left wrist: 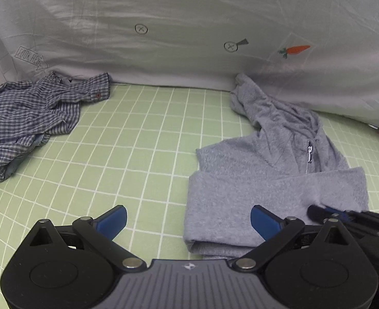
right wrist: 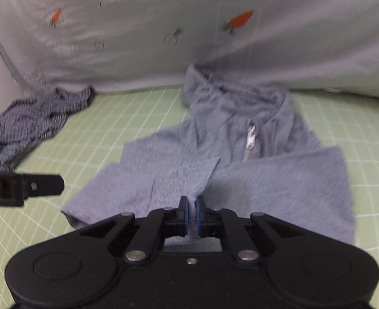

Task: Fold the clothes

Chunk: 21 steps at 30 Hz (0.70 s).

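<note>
A grey zip hoodie [left wrist: 274,170] lies partly folded on the green grid mat [left wrist: 127,149]; its hood rests against the back sheet. It also shows in the right wrist view [right wrist: 253,170]. My left gripper [left wrist: 189,221] is open and empty, its jaws wide apart over the hoodie's near left corner. My right gripper [right wrist: 192,212] is shut on a fold of the hoodie's near edge and lifts a flap of it. The right gripper also shows in the left wrist view [left wrist: 326,212] at the hoodie's right near edge.
A crumpled blue checked shirt [left wrist: 27,118] lies at the far left of the mat, also in the right wrist view [right wrist: 32,121]. A grey sheet with carrot prints [left wrist: 189,38] rises behind the mat. The left gripper's finger [right wrist: 42,185] enters at the left.
</note>
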Motion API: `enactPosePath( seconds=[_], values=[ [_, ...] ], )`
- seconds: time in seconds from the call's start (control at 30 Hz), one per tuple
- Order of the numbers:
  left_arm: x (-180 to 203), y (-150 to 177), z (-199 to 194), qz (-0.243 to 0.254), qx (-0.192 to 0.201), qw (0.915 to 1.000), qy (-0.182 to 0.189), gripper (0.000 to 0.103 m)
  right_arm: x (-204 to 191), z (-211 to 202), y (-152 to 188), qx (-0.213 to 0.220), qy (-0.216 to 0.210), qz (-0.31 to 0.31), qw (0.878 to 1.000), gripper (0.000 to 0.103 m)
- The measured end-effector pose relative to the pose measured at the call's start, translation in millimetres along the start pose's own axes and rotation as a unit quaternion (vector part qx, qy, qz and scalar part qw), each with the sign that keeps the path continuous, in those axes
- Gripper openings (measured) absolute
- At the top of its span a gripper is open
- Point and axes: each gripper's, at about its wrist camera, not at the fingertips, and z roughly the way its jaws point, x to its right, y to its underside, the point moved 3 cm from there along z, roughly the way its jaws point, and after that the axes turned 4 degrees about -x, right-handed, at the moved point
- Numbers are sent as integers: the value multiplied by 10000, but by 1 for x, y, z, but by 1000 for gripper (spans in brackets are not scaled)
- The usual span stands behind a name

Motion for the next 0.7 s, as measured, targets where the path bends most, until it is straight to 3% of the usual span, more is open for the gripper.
enactPosePath(
  seconds=[0.13, 0.27, 0.4, 0.47, 0.6, 0.7],
  values=[
    [13, -3, -11, 135, 180, 9997, -58, 101, 30, -35, -9, 397, 211, 261, 9986, 6],
    [27, -2, -9, 172, 146, 9997, -61, 101, 76, -48, -6, 390, 741, 650, 9944, 6],
    [41, -1, 5, 231, -43, 9997, -48, 101, 117, -43, 0, 107, 971, 1047, 9897, 8],
    [48, -1, 17, 291, -179, 9994, -70, 101, 129, -35, 6, -81, 1088, 1114, 9878, 13],
    [56, 0, 41, 406, -450, 9980, -164, 101, 139, -14, 19, -432, 1204, 1204, 9845, 32],
    [56, 0, 55, 476, -552, 9970, -269, 101, 140, 4, 30, -757, 1288, 1178, 9817, 34]
  ],
)
